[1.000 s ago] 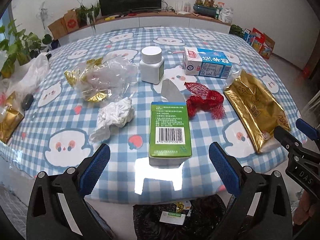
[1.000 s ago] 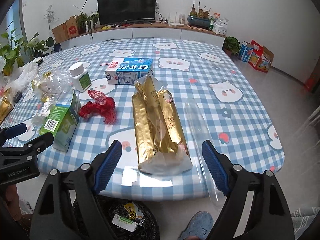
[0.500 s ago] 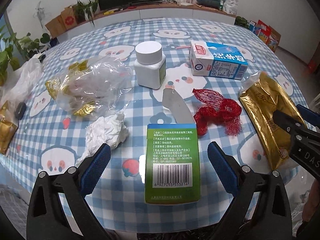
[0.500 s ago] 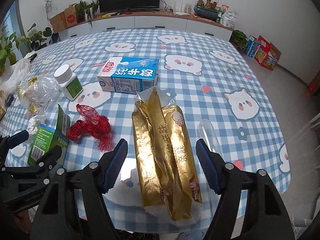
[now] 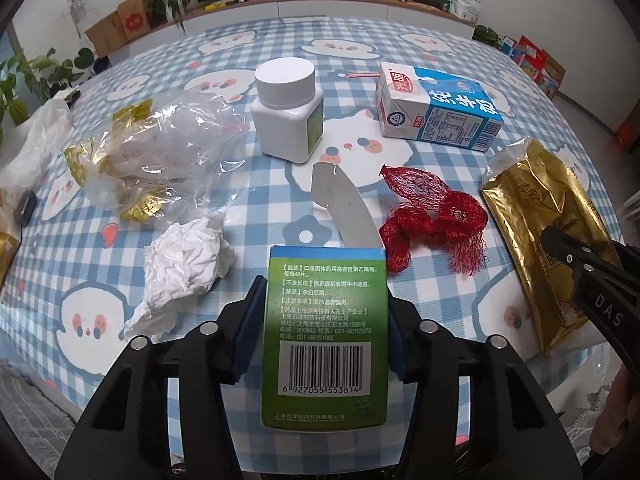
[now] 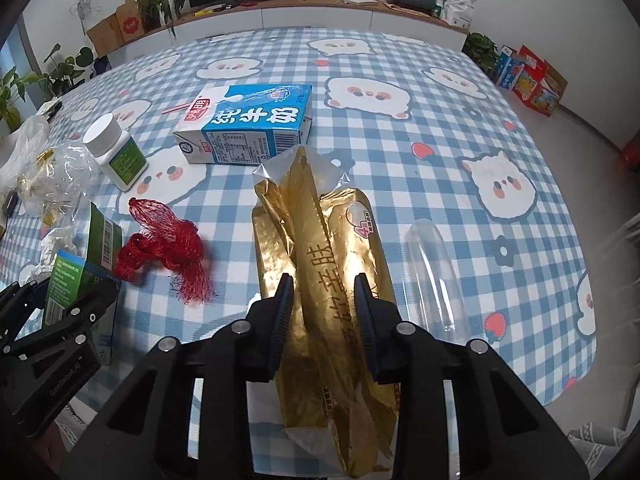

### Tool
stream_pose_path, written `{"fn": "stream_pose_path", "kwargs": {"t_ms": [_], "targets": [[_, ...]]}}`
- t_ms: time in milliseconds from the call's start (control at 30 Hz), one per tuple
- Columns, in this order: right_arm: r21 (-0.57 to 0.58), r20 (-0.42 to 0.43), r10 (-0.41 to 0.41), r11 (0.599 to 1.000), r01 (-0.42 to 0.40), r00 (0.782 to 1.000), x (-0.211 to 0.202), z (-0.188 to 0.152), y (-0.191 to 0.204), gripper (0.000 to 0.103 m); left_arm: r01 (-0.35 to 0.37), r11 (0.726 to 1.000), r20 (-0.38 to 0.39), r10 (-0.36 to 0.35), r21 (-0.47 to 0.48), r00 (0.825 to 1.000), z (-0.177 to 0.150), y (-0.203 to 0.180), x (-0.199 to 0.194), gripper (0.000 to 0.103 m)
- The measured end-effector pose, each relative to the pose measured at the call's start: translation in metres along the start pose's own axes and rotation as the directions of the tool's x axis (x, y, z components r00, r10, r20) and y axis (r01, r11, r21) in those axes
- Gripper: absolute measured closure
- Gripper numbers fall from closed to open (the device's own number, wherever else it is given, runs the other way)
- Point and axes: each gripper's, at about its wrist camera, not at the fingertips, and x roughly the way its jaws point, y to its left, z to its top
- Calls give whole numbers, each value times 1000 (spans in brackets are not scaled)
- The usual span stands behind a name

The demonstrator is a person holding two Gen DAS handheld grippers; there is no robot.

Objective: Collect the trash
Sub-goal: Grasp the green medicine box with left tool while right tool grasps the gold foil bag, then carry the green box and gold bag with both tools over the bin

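My left gripper (image 5: 324,320) is shut on a green medicine box (image 5: 326,332) with a barcode and an open flap, at the table's near edge. The box also shows in the right wrist view (image 6: 72,276). My right gripper (image 6: 322,304) is shut on a long gold foil bag (image 6: 320,248) lying lengthwise on the checked tablecloth (image 6: 400,152). The bag also shows at the right of the left wrist view (image 5: 548,236).
A red mesh net (image 5: 432,216), a crumpled white tissue (image 5: 184,268), a clear bag with gold wrappers (image 5: 156,160), a white pill bottle (image 5: 288,108) and a blue milk carton (image 5: 436,112) lie on the table. A clear plastic sleeve (image 6: 436,272) lies right of the gold bag.
Both grippers moved forward over the table and closed. The left one closed on the green box, the right one on the gold bag.
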Motion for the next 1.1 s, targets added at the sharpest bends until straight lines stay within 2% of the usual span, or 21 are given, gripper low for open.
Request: {"fn": "stream_pose_path", "kwargs": {"t_ms": [133, 233, 367, 967, 1100], "targets": [[-4, -5, 6, 1000, -6, 1000, 1, 0, 0, 86, -1, 1000, 2, 1, 7, 1000, 0, 0, 0, 57], [-14, -7, 11, 1000, -11, 1000, 2, -1, 2, 97, 10, 1000, 7, -10, 3, 1000, 0, 1, -2, 58], [-21, 1, 3, 1000, -3, 1000, -1, -1, 3, 100, 9, 1000, 13, -10, 11, 1000, -1, 0, -4, 58], [-4, 51, 11, 1000, -11, 999, -32, -2, 2, 101, 17, 1000, 69, -15, -19, 997, -8, 10, -31, 58], [-6, 76, 12, 1000, -12, 997, -44, -4, 5, 101, 21, 1000, 91, -22, 4, 996, -14, 7, -43, 58]]}}
